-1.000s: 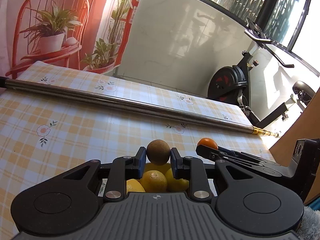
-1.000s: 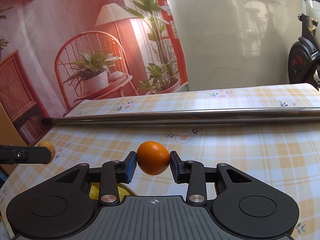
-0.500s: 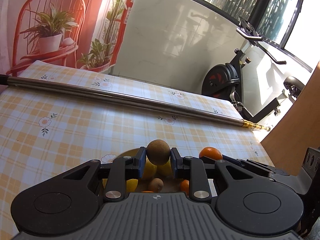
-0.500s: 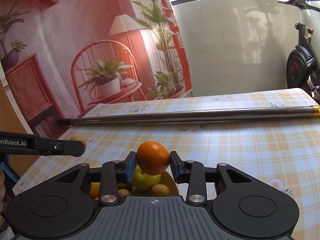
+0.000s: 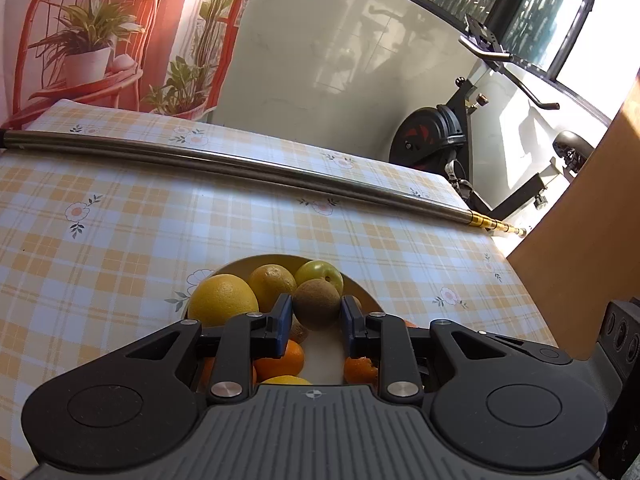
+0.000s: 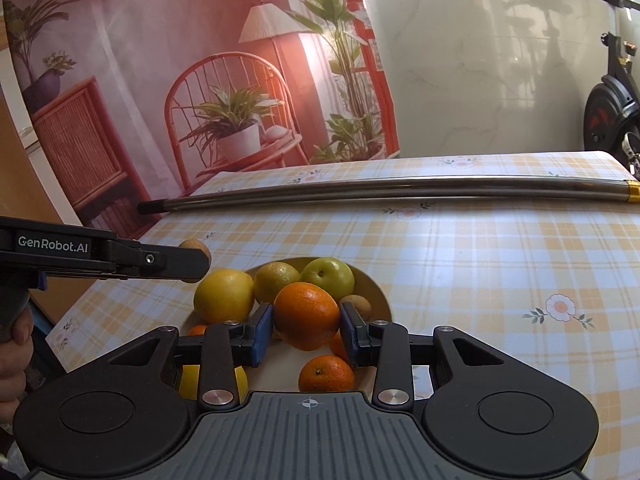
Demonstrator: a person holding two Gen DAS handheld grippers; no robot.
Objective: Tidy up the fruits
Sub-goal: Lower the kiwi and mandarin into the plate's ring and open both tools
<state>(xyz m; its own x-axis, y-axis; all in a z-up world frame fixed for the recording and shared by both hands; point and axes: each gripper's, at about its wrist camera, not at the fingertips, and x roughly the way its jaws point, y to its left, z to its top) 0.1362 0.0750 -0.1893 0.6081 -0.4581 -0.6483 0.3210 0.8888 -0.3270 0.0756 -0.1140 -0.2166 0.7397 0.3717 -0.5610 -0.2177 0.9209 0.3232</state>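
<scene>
My left gripper (image 5: 316,312) is shut on a brown kiwi (image 5: 317,298), held above a yellow bowl (image 5: 276,258) of fruit. In the bowl lie a large yellow citrus (image 5: 222,300), a lemon (image 5: 272,282), a green apple (image 5: 322,274) and small oranges (image 5: 280,358). My right gripper (image 6: 306,326) is shut on an orange (image 6: 306,314) over the same bowl (image 6: 378,288), above a mandarin (image 6: 326,372) and a second kiwi (image 6: 358,304). The left gripper (image 6: 188,260) with its kiwi shows at the left of the right wrist view.
A long steel pole (image 5: 248,168) lies across the checked tablecloth (image 5: 120,232) beyond the bowl. An exercise bike (image 5: 448,136) stands past the table's far right corner. A wooden panel (image 5: 580,232) rises on the right. A hand (image 6: 14,344) grips the left tool's handle.
Both grippers have drawn back with their fruit, so the fruit bowl has come into full view beneath them. The grips on the kiwi and the orange are unchanged.
</scene>
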